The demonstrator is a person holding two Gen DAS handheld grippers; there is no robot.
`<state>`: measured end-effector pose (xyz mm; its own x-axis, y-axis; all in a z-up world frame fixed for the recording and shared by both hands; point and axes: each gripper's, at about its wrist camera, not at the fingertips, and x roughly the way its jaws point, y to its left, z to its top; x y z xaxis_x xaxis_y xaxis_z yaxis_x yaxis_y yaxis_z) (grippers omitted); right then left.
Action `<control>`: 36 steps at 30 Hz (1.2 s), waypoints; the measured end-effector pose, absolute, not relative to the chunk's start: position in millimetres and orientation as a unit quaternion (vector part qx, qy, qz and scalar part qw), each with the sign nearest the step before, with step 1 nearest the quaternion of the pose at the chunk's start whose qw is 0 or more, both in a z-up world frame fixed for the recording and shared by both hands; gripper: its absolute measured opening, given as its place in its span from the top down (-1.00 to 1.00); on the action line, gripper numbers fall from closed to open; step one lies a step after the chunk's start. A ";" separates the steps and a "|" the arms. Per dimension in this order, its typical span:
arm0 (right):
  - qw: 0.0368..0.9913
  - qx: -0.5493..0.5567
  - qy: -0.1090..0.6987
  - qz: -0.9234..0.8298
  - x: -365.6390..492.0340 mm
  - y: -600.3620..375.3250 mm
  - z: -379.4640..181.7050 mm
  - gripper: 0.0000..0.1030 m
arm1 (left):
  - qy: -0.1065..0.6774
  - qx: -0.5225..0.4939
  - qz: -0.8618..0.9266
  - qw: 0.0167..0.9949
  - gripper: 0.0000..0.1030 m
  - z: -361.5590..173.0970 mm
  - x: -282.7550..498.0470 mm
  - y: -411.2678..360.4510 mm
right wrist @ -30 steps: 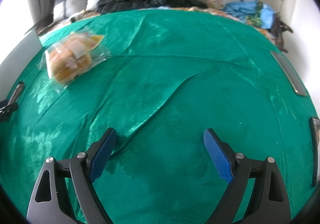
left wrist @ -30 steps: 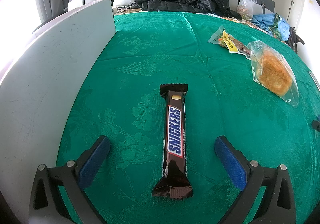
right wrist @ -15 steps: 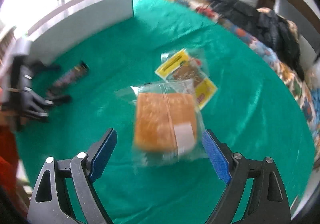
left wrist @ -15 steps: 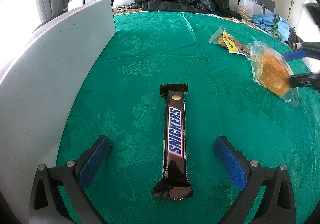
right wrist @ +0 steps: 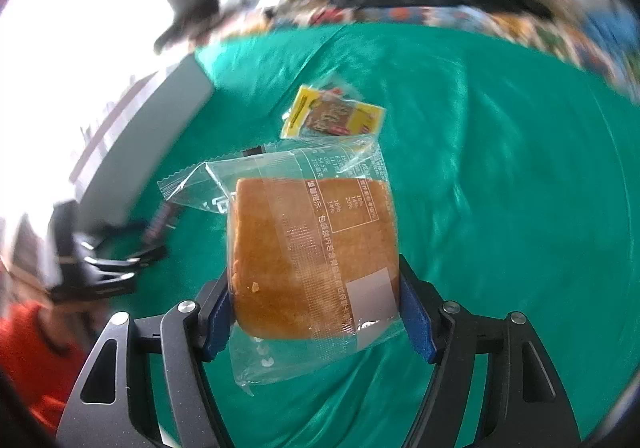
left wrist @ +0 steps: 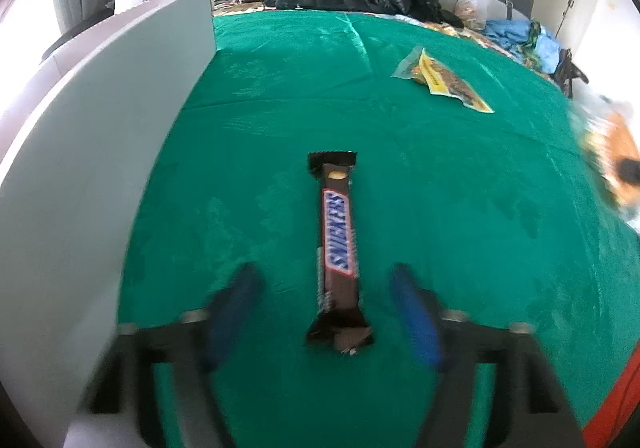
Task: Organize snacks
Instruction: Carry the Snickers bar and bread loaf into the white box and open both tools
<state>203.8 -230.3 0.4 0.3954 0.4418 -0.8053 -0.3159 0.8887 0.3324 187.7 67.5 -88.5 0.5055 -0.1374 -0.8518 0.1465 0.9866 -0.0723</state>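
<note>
The left gripper (left wrist: 326, 312) stands wide apart, its blurred blue pads either side of the near end of the Snickers bar (left wrist: 337, 248), not touching it, a white board (left wrist: 100, 152) to its left. The right gripper (right wrist: 314, 312) is clamped on the wrapped bread (right wrist: 312, 256); beyond it lies a yellow snack packet (right wrist: 332, 114) on the green cloth (right wrist: 500, 176).

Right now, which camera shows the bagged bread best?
The right wrist view: the bagged bread fills the centre, sharp, clamped in the right gripper. The left wrist view catches it only as a blur at the right edge.
</note>
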 end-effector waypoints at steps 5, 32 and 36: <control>0.836 0.093 0.504 0.195 166.7 -239.6 -0.1 -0.41 | 0.488 -0.042 -0.092 0.867 0.69 -77.3 183.4 79.1; 0.790 0.052 0.448 0.415 181.9 145.0 98.4 -0.51 | 0.369 -0.146 0.144 0.907 -0.67 25.3 50.3 338.8; 0.843 -0.040 0.407 0.349 168.9 78.3 67.8 -0.51 | 0.347 -0.138 0.078 0.924 -0.68 43.7 46.6 297.3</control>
